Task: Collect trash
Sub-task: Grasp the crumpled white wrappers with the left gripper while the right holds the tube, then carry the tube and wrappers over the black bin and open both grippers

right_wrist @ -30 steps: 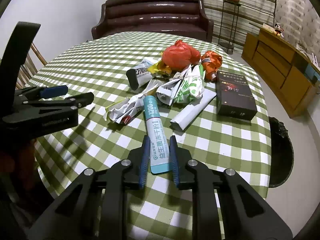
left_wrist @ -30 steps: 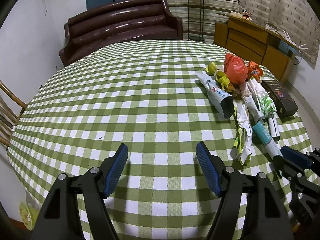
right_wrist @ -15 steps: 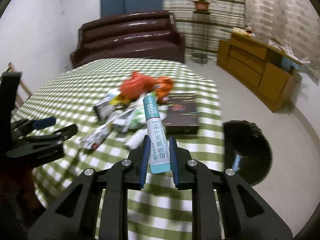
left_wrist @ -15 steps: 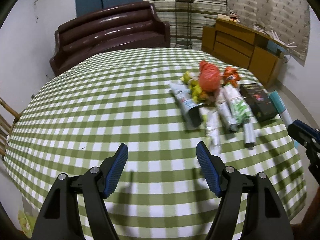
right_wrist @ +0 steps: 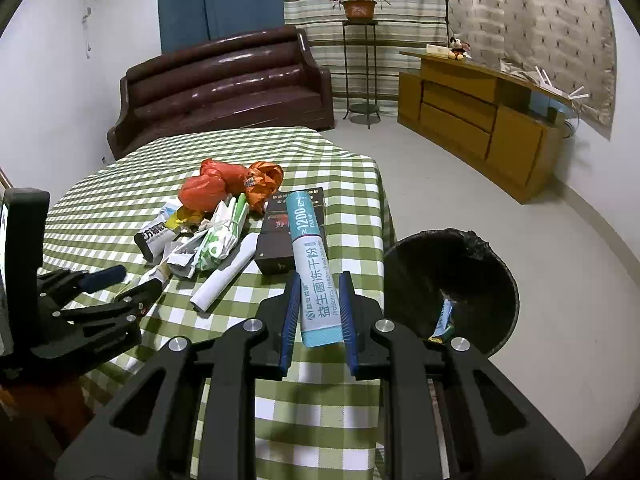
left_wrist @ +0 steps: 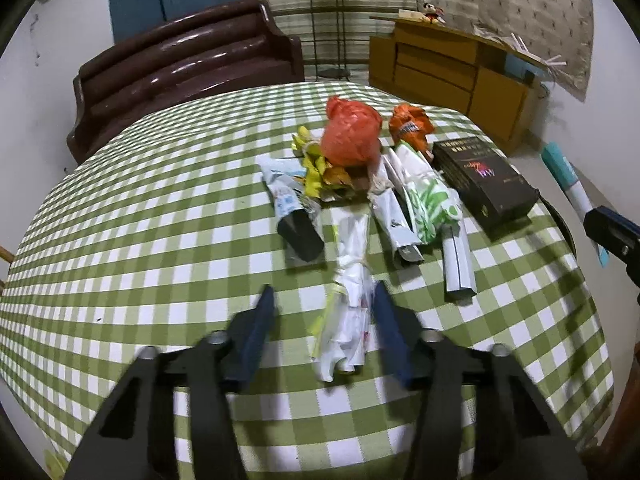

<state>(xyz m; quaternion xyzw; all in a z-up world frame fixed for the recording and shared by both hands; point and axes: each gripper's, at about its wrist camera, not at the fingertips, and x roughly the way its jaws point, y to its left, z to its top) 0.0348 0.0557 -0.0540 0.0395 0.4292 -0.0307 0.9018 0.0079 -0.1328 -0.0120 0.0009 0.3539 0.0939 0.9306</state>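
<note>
My right gripper (right_wrist: 318, 312) is shut on a teal and white tube box (right_wrist: 311, 264), held in the air over the table's right edge; the box also shows in the left wrist view (left_wrist: 568, 176). A black bin (right_wrist: 452, 292) stands on the floor just right of it, with some trash inside. My left gripper (left_wrist: 326, 320) is open, its jaws either side of a crumpled white wrapper (left_wrist: 350, 300) lying on the table. Beyond lie a red bag (left_wrist: 352, 132), an orange wrapper (left_wrist: 410, 126), a green and white wrapper (left_wrist: 428, 200) and a dark box (left_wrist: 484, 180).
The round table has a green checked cloth (left_wrist: 140, 220). A brown sofa (right_wrist: 224, 84) stands behind it, a wooden cabinet (right_wrist: 480, 120) and a plant stand (right_wrist: 360, 60) to the right. A rolled white paper (left_wrist: 458, 264) and a black-ended tube (left_wrist: 296, 224) lie on the table.
My right gripper has lifted the tube box off the table and swung right toward the bin. My left gripper has moved right to the wrapper and its jaws have narrowed around it.
</note>
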